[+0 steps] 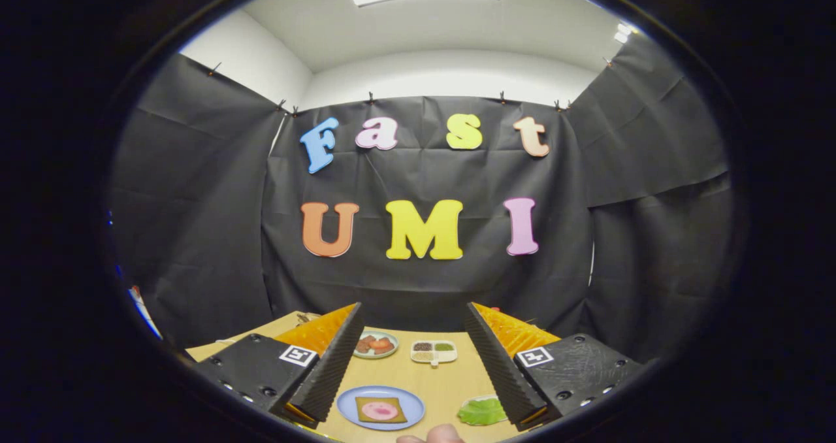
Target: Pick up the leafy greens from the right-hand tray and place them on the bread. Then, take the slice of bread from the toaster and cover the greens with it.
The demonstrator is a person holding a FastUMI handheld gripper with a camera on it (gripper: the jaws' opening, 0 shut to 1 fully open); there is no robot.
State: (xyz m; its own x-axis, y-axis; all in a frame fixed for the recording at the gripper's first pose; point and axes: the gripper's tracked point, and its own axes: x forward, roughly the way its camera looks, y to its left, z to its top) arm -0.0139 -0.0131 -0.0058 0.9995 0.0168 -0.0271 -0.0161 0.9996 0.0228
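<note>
So far nothing of the task looks done: our gripper (413,364) hangs above the wooden counter (444,381) with its jaws spread wide and empty. Between the fingers, near us, the blue plate (347,404) carries the bread (380,410) with a pink slice on top, uncovered. The leafy greens (482,411) lie just right of it, beside the right finger. We judge both placements remain; we cannot make out the toaster.
</note>
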